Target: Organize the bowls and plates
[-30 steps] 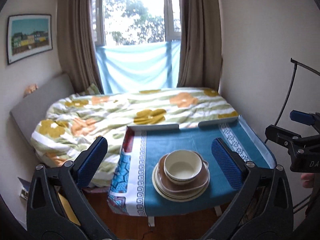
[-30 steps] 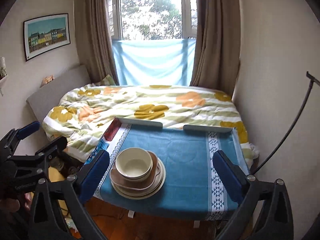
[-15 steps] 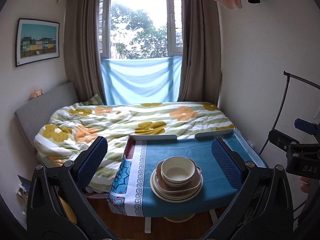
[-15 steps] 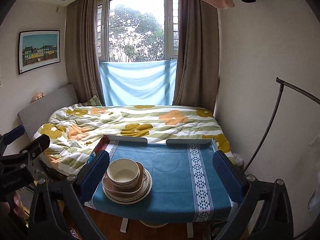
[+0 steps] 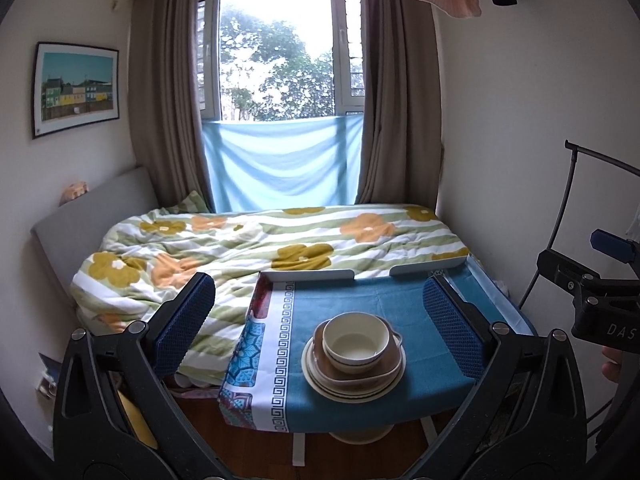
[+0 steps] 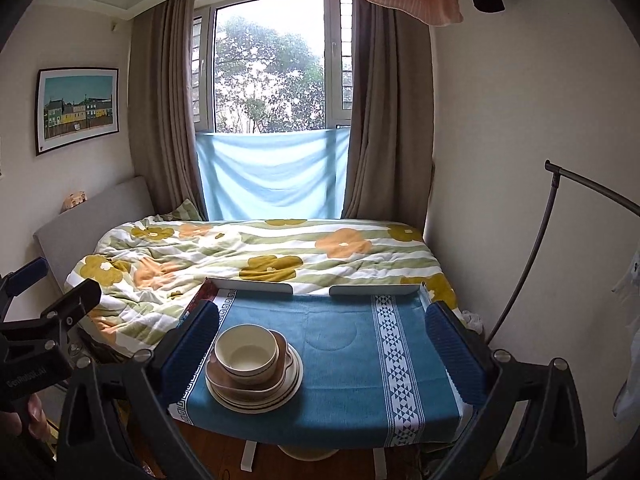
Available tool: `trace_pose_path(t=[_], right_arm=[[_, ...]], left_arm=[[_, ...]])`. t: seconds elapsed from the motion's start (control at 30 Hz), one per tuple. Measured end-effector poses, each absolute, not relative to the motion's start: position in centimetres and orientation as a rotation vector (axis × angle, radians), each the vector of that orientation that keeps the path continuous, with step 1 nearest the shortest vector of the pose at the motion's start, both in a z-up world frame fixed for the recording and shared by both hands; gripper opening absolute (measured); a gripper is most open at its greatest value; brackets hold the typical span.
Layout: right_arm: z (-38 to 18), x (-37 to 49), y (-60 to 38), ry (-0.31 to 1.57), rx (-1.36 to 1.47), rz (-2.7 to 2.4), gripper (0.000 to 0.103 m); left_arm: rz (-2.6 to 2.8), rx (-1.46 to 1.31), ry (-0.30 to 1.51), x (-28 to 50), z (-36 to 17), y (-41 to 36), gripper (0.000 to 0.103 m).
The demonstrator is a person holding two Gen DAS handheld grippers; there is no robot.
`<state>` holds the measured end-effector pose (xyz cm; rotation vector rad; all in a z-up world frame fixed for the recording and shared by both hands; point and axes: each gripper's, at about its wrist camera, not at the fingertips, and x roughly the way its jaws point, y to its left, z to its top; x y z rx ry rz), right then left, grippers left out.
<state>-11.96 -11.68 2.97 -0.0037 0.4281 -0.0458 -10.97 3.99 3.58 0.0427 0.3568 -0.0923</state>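
A cream bowl (image 5: 356, 340) sits on a brown dish (image 5: 384, 372), which rests on a stack of cream plates (image 5: 316, 380) on a small table with a blue cloth (image 5: 360, 292). The same bowl (image 6: 246, 350) and plates (image 6: 294, 380) show at the table's left in the right wrist view. My left gripper (image 5: 320, 324) is open and empty, held back from the table. My right gripper (image 6: 320, 336) is open and empty, also back from the table. Each gripper shows at the edge of the other's view.
The table's blue cloth (image 6: 344, 360) hangs over the edges, with white rails (image 6: 252, 286) at the far side. A bed with a flowered quilt (image 5: 248, 248) lies behind it. A dark curved stand (image 6: 536, 248) rises at the right by the wall.
Both grippers have pulled back and up from the table. The stack of dishes looks smaller and lower in both views. Both stay open.
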Motion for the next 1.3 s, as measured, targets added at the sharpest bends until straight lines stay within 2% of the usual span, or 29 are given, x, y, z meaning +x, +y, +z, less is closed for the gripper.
trace_pose_path(t=[1.3], right_arm=[[3.30,-11.39,-12.31,0.420,0.000,-0.046,0.102]], left_arm=[[-0.080,0.029,0.357,-10.60,3.90,4.27,0.103]])
